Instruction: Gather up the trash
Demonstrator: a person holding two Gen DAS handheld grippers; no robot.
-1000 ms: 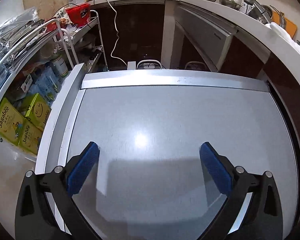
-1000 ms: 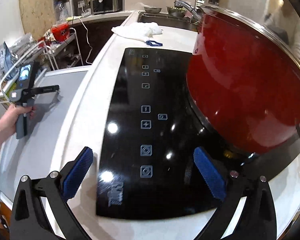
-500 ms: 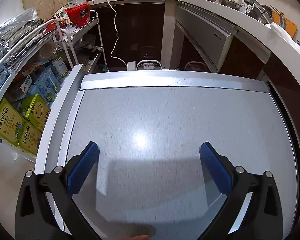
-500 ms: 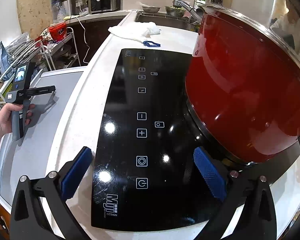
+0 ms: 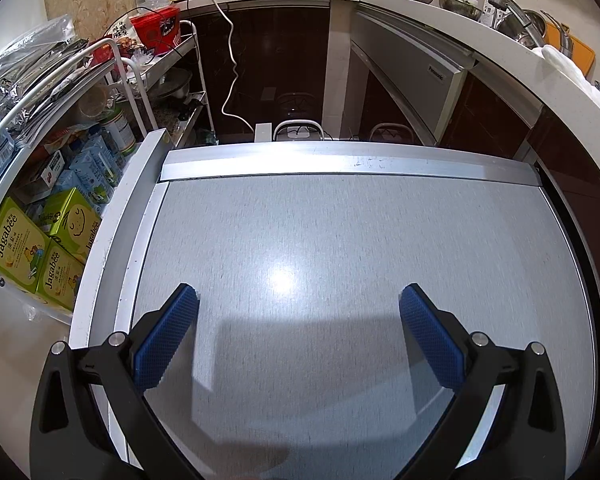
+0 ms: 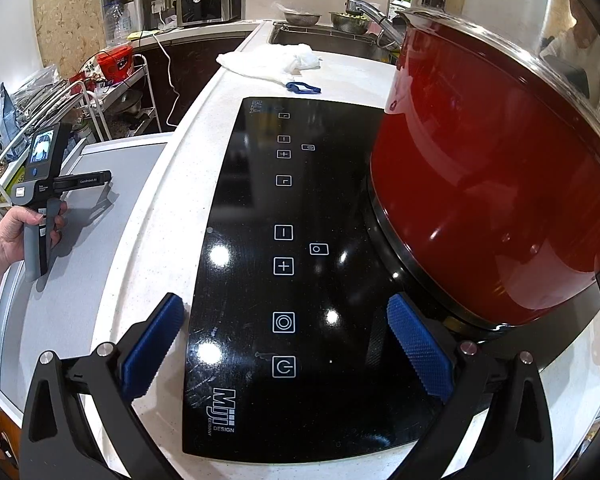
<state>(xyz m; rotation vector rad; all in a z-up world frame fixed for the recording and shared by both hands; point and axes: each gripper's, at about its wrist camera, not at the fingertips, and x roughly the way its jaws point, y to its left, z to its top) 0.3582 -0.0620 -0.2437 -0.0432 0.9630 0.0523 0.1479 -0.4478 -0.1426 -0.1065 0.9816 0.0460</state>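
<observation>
Search stage: both tools, left (image 5: 298,334) and right (image 6: 286,344), wide open and empty; likeliest trash, crumpled white wad (image 6: 270,62) at worktop's far edge by sink, needing forward reach.

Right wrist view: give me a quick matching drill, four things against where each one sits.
Things:
1. red pot
2. white cloth
3. blue clip
4. left gripper

Places:
A. over the grey table, held in a hand
B. on the black cooktop, right side
C. on the white counter, just before the cooktop's far edge
D. on the white counter next to the sink

Pairs: 1-B, 2-D, 3-C, 4-A
</observation>
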